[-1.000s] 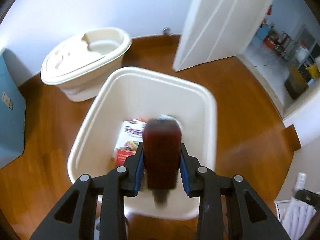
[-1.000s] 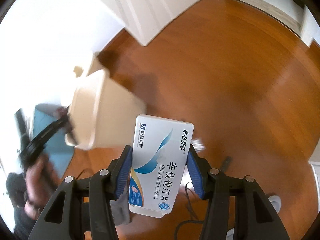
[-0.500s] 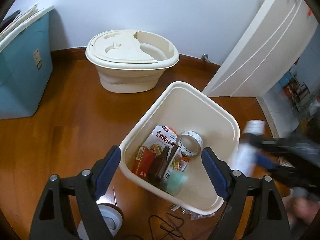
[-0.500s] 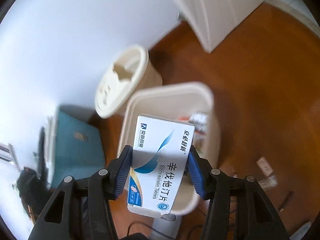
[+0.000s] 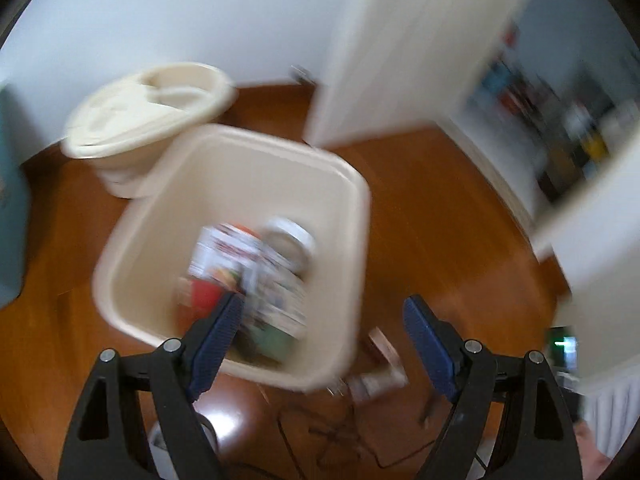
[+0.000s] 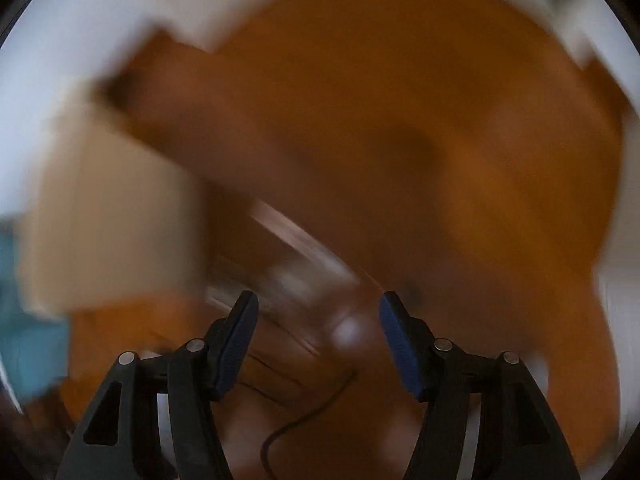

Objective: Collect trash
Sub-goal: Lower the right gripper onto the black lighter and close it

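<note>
Both views are motion-blurred. In the left wrist view the cream trash bin stands on the wood floor, holding several boxes and packets and a tape roll. My left gripper is open and empty, just right of the bin's near corner. Small scraps lie on the floor by the bin. In the right wrist view my right gripper is open and empty above the floor, with the bin's side blurred at left. A pale blurred scrap lies ahead of it.
A round cream lidded bucket stands behind the bin. A teal box is at far left. A white door stands open at right. Thin black cables lie on the floor near me.
The right gripper has let go of the white and blue medicine box and swung down toward the floor. The left gripper stays open and has moved right of the bin.
</note>
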`<state>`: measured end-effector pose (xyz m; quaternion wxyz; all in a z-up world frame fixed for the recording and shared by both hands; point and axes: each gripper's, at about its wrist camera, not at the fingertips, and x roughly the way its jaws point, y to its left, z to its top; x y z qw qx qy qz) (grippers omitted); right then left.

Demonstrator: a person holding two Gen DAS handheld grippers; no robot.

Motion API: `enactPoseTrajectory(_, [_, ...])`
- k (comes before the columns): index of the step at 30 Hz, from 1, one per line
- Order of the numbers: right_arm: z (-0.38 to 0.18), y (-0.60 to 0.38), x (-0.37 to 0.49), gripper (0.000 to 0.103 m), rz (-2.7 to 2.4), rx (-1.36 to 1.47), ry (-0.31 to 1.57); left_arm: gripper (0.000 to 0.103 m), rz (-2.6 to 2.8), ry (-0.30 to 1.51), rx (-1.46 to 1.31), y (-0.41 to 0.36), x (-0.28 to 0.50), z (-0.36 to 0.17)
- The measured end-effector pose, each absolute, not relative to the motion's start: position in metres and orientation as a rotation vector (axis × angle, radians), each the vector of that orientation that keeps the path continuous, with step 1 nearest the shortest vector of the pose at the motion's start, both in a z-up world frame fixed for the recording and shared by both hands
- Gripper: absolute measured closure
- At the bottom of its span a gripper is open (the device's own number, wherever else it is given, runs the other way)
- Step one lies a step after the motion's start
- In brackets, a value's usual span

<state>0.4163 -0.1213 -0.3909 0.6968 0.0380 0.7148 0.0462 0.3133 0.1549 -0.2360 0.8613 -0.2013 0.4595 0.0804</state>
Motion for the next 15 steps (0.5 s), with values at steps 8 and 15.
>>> enactPoseTrajectory(8, [-0.498,-0.199,0.412,0.041,-0.033,0.212,1.619,0.02,-0.035,1.179,-0.24,0.058,0.339,-0.303])
enactPoseTrajectory(15, [-0.546,-0.18,0.407,0.058,-0.05,0.208,1.716,0.02,-0.021,1.228,-0.221,0.046,0.348,-0.329])
